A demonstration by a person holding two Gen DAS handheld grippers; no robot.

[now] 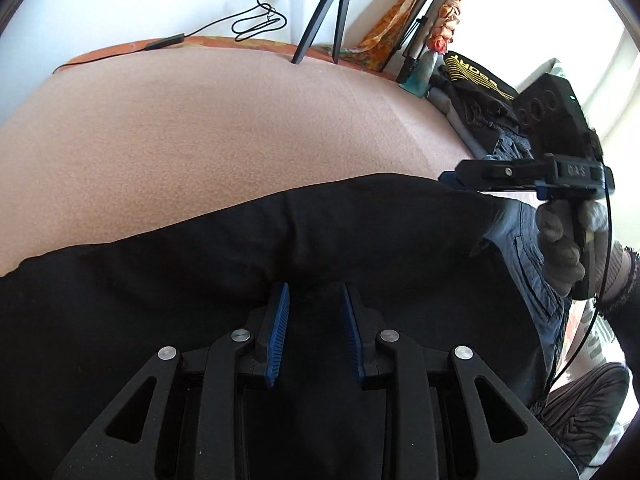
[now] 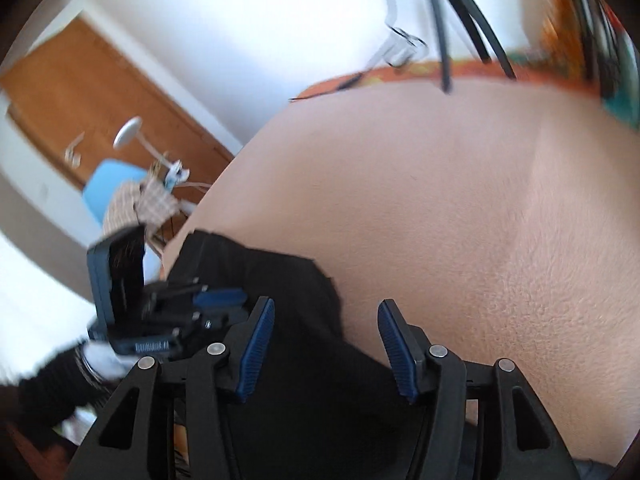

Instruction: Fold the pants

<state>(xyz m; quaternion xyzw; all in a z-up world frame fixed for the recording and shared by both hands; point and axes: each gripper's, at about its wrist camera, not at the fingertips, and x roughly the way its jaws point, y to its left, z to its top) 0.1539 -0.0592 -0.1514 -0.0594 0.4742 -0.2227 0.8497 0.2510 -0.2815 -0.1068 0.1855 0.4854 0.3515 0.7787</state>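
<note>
Across the lower frame, black pants [image 1: 240, 248] lie unfolded; my left tool [image 1: 314, 292] and right tool [image 2: 326, 312] gape empty, so next I judge an edge grasp.

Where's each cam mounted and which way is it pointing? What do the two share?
Left wrist: on the left tongs, open, looking over the black fabric pants on the pinkish-beige fleece blanket toward the black tripod; the gloved right hand and right tongs show at right.
Right wrist: on the right tongs, open, over the pants' edge, facing the wooden door; left tongs show at left.
Shared: pants, blanket, tripod.
</note>
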